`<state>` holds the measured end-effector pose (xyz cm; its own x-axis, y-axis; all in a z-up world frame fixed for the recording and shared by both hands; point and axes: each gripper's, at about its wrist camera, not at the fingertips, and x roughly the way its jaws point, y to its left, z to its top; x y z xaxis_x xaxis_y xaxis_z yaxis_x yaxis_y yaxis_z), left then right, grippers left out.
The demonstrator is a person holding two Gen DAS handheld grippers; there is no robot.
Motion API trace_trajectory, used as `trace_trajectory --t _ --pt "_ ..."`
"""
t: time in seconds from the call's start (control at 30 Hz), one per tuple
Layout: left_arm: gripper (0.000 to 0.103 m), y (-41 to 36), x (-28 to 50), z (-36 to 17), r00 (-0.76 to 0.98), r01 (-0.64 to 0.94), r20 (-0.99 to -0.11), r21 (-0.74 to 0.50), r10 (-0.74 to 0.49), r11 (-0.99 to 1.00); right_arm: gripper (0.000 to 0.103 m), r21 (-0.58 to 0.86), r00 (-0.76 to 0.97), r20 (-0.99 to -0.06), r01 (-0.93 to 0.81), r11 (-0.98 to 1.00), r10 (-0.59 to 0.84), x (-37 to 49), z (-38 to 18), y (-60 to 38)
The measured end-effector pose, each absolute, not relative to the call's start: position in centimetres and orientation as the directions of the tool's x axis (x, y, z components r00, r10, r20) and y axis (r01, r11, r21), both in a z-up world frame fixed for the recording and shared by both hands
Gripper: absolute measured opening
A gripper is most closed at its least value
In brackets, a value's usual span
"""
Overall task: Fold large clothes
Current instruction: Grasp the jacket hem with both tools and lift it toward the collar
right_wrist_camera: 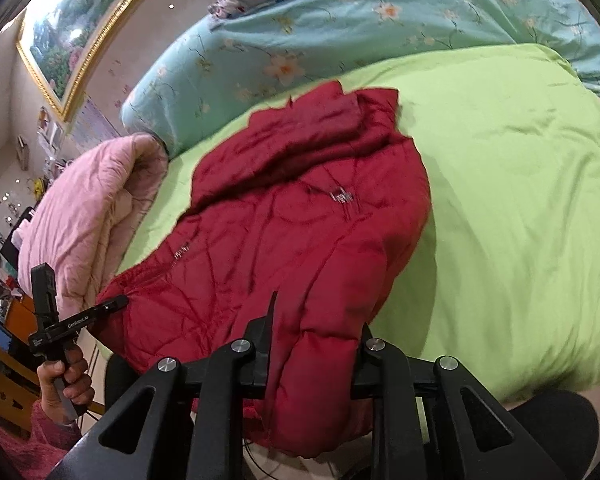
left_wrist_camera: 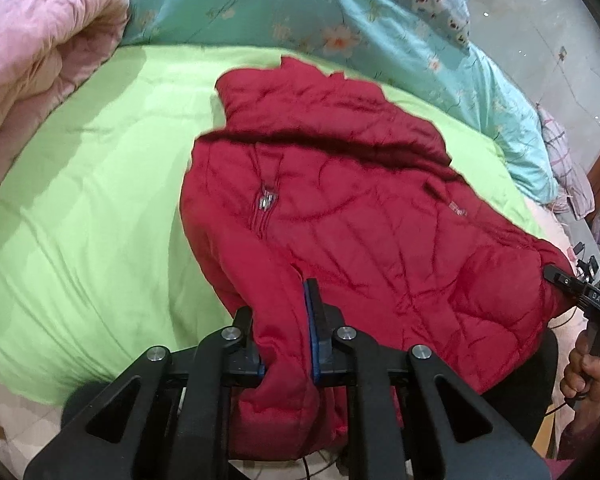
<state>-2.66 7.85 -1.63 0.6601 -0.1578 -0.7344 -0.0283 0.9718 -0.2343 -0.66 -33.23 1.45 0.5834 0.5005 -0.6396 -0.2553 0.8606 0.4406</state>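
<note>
**Left wrist view: red jacket pinched at both near corners on a green bed**

Left wrist view: a red quilted jacket [left_wrist_camera: 352, 216] lies spread on a green bedcover [left_wrist_camera: 80, 200], its near hem hanging off the bed edge. The left gripper [left_wrist_camera: 286, 320] pinches a thick fold of that hem between its fingers, blue pads [left_wrist_camera: 311, 320] pressed into the fabric. The right gripper [left_wrist_camera: 556, 274] shows at the far right edge, its tip touching the jacket's other corner.

Right wrist view: the right gripper [right_wrist_camera: 316, 332] also clamps a bunched fold of the jacket [right_wrist_camera: 300, 232]. Beyond the jacket are a blue floral quilt [right_wrist_camera: 300, 40] & a folded pink quilt [right_wrist_camera: 88, 216]; a framed picture [right_wrist_camera: 80, 24] hangs on the wall.
</note>
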Motion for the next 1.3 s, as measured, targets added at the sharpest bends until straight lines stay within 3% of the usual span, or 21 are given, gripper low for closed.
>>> trace_trajectory --t 0.5,1.3 --pt "0.012 9.2 1.7 2.8 0.746 -0.008 -0.645 -0.255 -0.164 0.967 0.021 0.467 0.662 -0.524 -0.304 0.831 0.536 4.1 5.9 -33.0" --pt "0.012 11.5 8.3 5.6 0.803 -0.027 -0.574 -0.307 -0.163 0.951 0.020 0.481 0.726 -0.449 -0.295 0.825 0.521 13.0 9.1 -33.0"
